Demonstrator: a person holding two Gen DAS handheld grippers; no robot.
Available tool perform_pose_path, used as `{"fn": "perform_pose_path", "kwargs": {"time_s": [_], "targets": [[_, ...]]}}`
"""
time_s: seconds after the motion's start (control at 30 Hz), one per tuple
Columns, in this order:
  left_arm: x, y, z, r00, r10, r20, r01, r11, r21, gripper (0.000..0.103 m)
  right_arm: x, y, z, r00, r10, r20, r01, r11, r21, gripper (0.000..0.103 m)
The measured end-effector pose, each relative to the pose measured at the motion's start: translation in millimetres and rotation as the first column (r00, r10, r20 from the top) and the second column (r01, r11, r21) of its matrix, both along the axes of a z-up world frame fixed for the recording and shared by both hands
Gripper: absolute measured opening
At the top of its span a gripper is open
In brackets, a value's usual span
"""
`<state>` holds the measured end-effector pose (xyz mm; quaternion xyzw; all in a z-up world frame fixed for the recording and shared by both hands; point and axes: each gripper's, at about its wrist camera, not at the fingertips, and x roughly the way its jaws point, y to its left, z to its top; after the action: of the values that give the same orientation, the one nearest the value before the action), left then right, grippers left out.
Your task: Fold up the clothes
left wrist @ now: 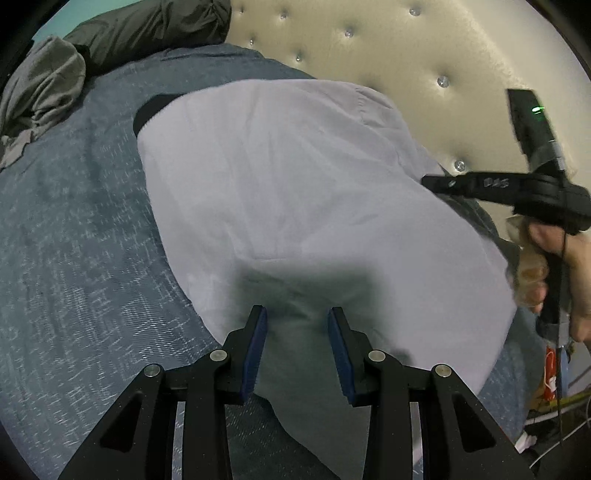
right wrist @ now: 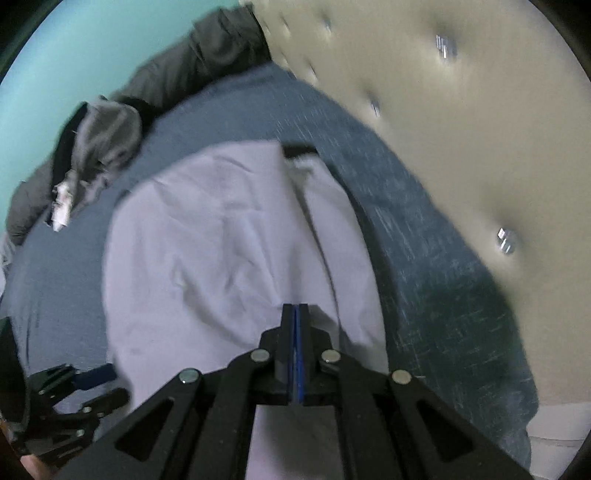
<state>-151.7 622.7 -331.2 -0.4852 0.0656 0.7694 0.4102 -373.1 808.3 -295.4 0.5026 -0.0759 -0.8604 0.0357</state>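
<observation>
A pale lilac garment (left wrist: 295,206) with a black trim edge (left wrist: 151,110) lies spread on the blue-grey bedspread (left wrist: 74,240). My left gripper (left wrist: 297,317) is open just above the garment's near edge, a finger on each side of the cloth. My right gripper (right wrist: 294,310) is shut with its pads together over the garment (right wrist: 221,240); I cannot tell if any cloth is pinched between them. In the left wrist view the right gripper (left wrist: 428,181) reaches over the garment's right edge. The left gripper (right wrist: 114,384) shows at the lower left of the right wrist view.
A cream tufted headboard (left wrist: 406,74) stands along the right of the bed. A pile of grey clothes (left wrist: 40,92) and a dark olive item (left wrist: 147,29) lie at the far end. Cables and clutter (left wrist: 550,406) show past the bed's right edge.
</observation>
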Motion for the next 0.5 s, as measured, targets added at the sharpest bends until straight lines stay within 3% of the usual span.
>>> {"fn": "perform_pose_path", "kwargs": {"time_s": [0.17,0.37,0.5], "targets": [[2,-4,7,1.000,0.002,-0.011,-0.002,1.000,0.019,0.038,3,7,-8,1.000,-0.013,-0.012,0.012,1.000,-0.020,0.000],[-1,-7,23,0.998,0.008,-0.058,-0.006,0.999,0.041,0.038,3,0,34,0.992,0.015,-0.126,-0.017,1.000,-0.017,0.000],[-12,-9,22,0.999,0.025,-0.048,-0.023,0.999,0.037,0.038,-20,-24,50,0.986,0.088,-0.143,-0.091,0.996,-0.014,0.001]]}}
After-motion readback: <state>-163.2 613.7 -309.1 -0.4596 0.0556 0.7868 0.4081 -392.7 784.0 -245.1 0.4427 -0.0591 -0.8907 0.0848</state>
